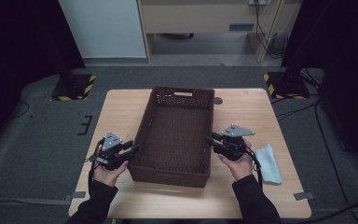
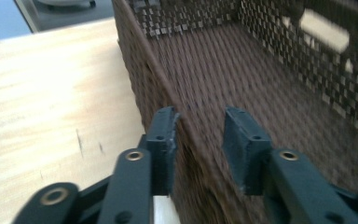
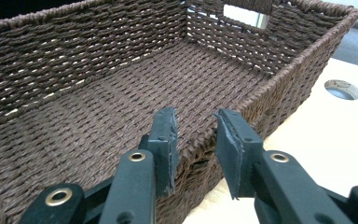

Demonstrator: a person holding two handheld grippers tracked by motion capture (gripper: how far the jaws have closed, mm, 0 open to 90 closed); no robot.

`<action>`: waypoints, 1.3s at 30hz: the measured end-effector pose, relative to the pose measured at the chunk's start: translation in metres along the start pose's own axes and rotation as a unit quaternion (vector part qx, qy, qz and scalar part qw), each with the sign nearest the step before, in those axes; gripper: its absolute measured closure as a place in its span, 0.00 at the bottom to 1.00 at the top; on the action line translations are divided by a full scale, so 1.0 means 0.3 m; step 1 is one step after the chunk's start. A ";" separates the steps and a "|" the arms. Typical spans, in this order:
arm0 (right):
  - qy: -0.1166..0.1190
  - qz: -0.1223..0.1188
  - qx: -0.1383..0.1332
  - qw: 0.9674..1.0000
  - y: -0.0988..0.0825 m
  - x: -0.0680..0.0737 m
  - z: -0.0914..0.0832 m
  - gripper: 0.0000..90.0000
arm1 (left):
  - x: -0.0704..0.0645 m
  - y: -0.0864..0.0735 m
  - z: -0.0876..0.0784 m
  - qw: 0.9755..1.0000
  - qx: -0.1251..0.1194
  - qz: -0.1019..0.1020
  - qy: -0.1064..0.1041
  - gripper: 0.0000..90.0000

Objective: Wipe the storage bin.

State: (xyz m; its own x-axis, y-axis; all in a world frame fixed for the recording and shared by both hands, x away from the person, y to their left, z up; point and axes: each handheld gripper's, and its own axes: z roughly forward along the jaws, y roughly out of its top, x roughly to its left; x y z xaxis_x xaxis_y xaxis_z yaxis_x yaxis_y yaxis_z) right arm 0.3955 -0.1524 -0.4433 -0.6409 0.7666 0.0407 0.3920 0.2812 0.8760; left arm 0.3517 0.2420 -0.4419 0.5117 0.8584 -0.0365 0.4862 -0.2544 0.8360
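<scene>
Basket (image 1: pixel 175 135): 2 side walls straddled, left gripper (image 2: pixel 199 135) and right gripper (image 3: pixel 196 140) both spread (not yet pinching). Close evenly, lift level.

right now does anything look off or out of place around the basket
The brown woven basket sits slightly askew to the table edges. A pale blue cloth lies crumpled at the table's right edge. Nothing looks spilled or broken.
</scene>
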 end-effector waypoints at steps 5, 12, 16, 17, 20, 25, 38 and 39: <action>-0.010 -0.007 -0.007 1.000 0.017 -0.003 -0.004 0.67 | 0.020 0.016 0.010 1.000 0.000 -0.008 0.015 0.80; -0.042 0.003 -0.032 0.999 0.031 -0.036 0.035 0.59 | 0.059 0.020 0.017 1.000 -0.008 -0.024 0.015 0.75; -0.050 -0.003 -0.022 0.999 0.021 -0.041 0.070 0.59 | 0.041 0.008 -0.016 1.000 -0.016 -0.015 0.010 0.67; -0.049 -0.002 -0.022 0.999 0.019 -0.041 0.069 0.59 | 0.032 0.004 -0.028 1.000 -0.017 -0.010 0.014 0.67; -0.046 0.012 -0.023 0.999 0.015 -0.042 0.061 0.59 | 0.020 -0.013 -0.043 1.000 -0.006 0.000 0.020 0.75; -0.039 0.011 -0.017 0.999 0.026 -0.040 0.049 0.59 | 0.045 -0.010 -0.029 1.000 -0.002 -0.005 0.023 0.80; -0.065 0.011 -0.030 0.997 0.031 -0.051 0.085 0.56 | 0.086 -0.028 -0.049 0.999 -0.010 -0.024 0.035 0.77; -0.065 0.013 -0.030 0.997 0.032 -0.051 0.085 0.56 | 0.090 -0.028 -0.048 0.999 -0.010 -0.028 0.032 0.77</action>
State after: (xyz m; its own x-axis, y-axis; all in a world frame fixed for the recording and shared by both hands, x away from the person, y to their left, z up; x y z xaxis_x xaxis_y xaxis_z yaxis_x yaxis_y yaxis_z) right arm 0.4258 -0.1469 -0.4478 -0.5385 0.8426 0.0055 0.3649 0.2274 0.9028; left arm 0.3513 0.2737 -0.4420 0.4379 0.8977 -0.0497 0.4986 -0.1965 0.8443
